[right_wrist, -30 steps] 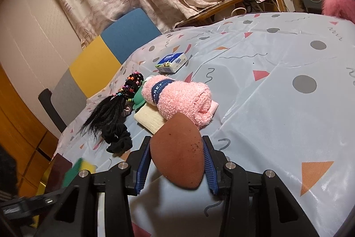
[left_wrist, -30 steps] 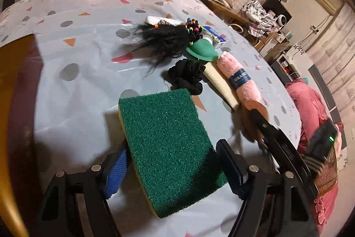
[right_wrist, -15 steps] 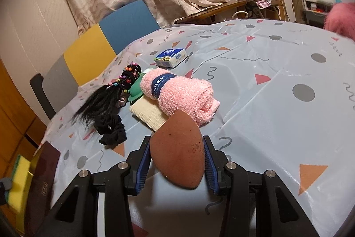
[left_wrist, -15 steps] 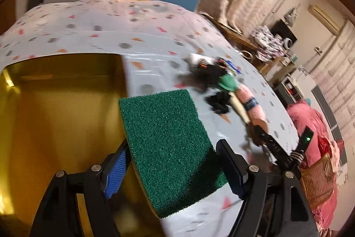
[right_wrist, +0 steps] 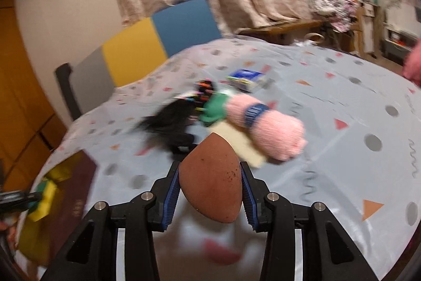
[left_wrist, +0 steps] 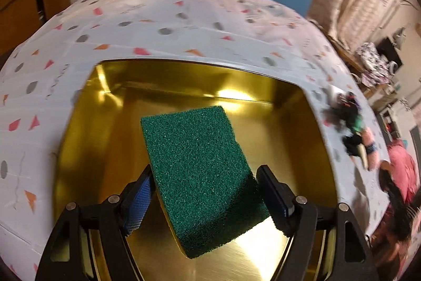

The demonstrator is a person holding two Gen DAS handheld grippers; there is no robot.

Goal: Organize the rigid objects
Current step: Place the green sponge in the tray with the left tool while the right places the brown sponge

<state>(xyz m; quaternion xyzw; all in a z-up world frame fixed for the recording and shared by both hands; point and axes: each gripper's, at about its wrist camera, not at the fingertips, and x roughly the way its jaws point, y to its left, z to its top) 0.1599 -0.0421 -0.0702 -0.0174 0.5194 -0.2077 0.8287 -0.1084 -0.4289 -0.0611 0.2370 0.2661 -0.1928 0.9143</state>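
My left gripper [left_wrist: 204,174] is shut on a green scouring sponge [left_wrist: 194,162] with a yellow underside. It holds the sponge tilted above the inside of a shiny gold tray [left_wrist: 302,138] on the patterned tablecloth. In the right wrist view that sponge [right_wrist: 44,194] shows at the far left edge. My right gripper [right_wrist: 209,167] holds a brown teardrop-shaped sponge [right_wrist: 210,181] above the cloth. Its jaws are closing on this sponge, and both pads press its sides.
A pink rolled towel [right_wrist: 268,128], a cream pad [right_wrist: 236,145], a green item [right_wrist: 215,107], black hair with coloured beads [right_wrist: 173,117] and a tissue pack [right_wrist: 247,77] lie mid-table. Chairs [right_wrist: 158,44] stand behind. A pink sleeve [left_wrist: 402,170] shows at the right.
The left gripper has carried the green sponge away from the pile and over the gold tray. The right gripper has lifted and rolled slightly with the brown sponge.
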